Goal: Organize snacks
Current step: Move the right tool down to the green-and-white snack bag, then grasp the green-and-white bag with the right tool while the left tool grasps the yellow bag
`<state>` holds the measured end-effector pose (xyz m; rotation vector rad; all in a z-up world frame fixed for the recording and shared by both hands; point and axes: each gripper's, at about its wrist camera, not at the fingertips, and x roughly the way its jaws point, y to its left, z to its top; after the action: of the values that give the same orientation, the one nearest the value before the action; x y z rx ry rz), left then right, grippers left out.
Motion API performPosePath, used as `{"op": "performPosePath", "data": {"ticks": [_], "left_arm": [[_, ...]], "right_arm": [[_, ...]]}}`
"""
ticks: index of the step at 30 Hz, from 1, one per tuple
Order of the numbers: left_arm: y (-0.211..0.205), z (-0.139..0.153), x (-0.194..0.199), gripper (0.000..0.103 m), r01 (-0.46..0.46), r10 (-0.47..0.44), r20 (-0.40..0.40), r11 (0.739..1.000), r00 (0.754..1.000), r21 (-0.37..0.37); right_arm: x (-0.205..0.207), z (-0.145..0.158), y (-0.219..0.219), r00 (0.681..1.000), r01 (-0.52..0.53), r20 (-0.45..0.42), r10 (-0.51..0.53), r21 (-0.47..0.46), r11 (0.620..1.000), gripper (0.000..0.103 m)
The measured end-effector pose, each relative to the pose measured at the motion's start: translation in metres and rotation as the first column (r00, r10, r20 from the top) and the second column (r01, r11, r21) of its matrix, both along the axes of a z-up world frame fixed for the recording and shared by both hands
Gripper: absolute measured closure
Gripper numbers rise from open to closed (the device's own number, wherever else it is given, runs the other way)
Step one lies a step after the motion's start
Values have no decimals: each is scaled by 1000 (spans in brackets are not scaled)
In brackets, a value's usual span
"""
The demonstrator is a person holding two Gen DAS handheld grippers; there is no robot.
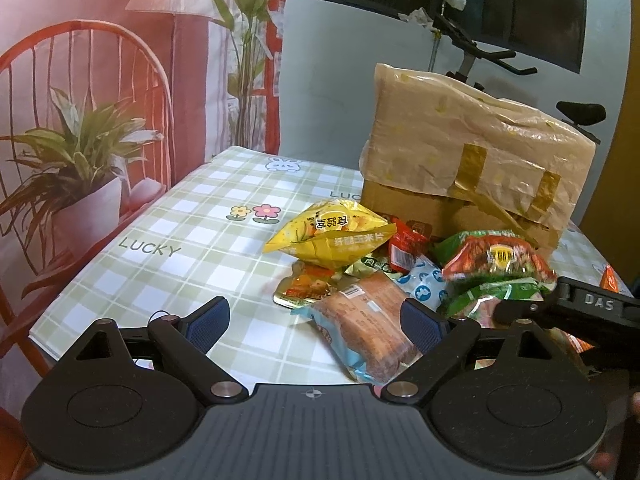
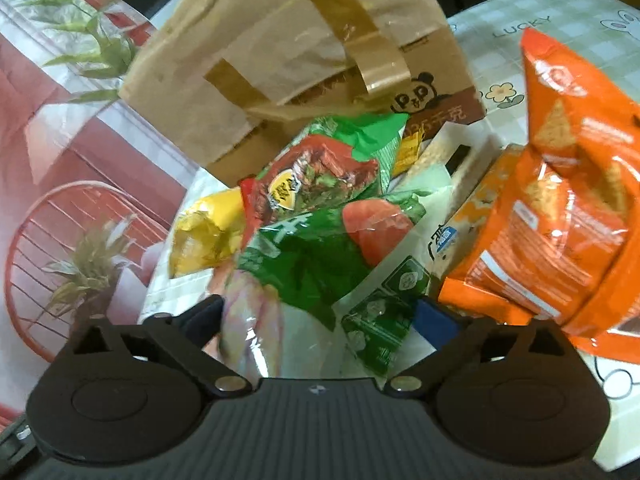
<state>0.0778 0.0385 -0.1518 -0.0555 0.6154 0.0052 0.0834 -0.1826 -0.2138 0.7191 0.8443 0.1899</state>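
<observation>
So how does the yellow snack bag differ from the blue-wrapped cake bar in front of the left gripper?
The yellow snack bag is opaque, puffed and propped on other packets; the blue-wrapped cake bar has a clear window showing brown cake and lies flat on the tablecloth. The yellow snack bag sits farther out, while the cake bar lies between the fingers of the open left gripper. Both are sealed and ungrasped.

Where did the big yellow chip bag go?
In the left wrist view the yellow chip bag lies mid-table on the checked tablecloth, left of the cardboard box, atop the snack pile.
</observation>
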Motion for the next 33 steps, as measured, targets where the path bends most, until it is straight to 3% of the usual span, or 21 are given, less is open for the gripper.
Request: {"op": "performPosePath", "data": {"ticks": [5, 9, 13, 18, 23, 33], "left_arm": [[2, -2, 1, 10, -4, 4, -6, 1000, 1000, -4], [1, -1, 1, 10, -3, 3, -6, 1000, 1000, -7], [3, -1, 0, 10, -6, 6, -4, 1000, 1000, -11], [5, -1, 0, 10, -16, 16, -8, 1000, 1000, -20], [6, 0, -2, 10, -18, 18, -1, 1000, 1000, -21], [9, 4, -4, 12, -23, 24, 23, 999, 999, -43]], "right_arm": [[0, -10, 2, 998, -4, 62, 3, 13, 1000, 0], [-8, -8, -1, 990, -43, 133, 42, 2, 999, 24], [-17, -1, 2, 985, -54, 163, 57, -25, 998, 32], [-33, 13, 5, 973, -74, 214, 86, -62, 995, 33], [-47, 37, 19, 939, -102, 310, 151, -168, 981, 34], [-67, 71, 14, 855, -10, 497, 147, -267, 964, 35]]}}
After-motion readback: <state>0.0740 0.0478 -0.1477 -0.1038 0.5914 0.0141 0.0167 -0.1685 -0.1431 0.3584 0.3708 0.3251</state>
